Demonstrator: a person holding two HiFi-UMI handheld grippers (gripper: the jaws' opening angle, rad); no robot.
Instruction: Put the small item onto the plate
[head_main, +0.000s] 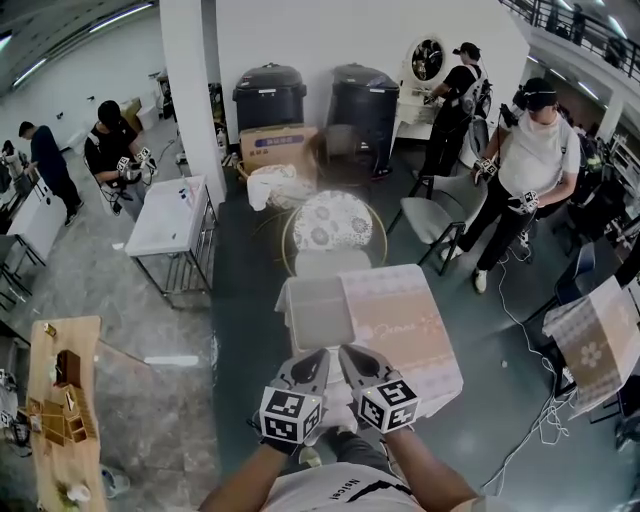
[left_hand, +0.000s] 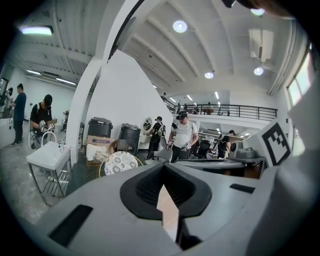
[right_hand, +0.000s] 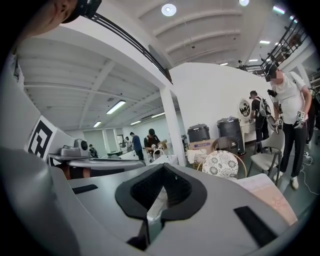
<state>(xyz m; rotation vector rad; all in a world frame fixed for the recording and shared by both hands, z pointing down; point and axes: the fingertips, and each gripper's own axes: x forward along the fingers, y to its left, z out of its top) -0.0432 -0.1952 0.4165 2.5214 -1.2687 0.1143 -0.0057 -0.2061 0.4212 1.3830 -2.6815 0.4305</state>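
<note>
In the head view both grippers are held side by side close to my body, over the near edge of a table with a pink patterned cloth (head_main: 405, 325). My left gripper (head_main: 316, 358) and my right gripper (head_main: 349, 354) are both shut with nothing between their jaws. A pale rectangular box (head_main: 318, 312) sits on the table's left part just beyond them. The left gripper view (left_hand: 167, 212) and the right gripper view (right_hand: 152, 212) show closed jaws pointing out over the room. No plate or small item shows in any view.
A round patterned rattan chair (head_main: 332, 222) stands beyond the table, with two dark bins (head_main: 300, 95) and a cardboard box (head_main: 278, 145) behind it. A white table (head_main: 168, 215) is at the left and a grey chair (head_main: 440, 215) at the right. People stand around, and cables cross the floor (head_main: 525, 340).
</note>
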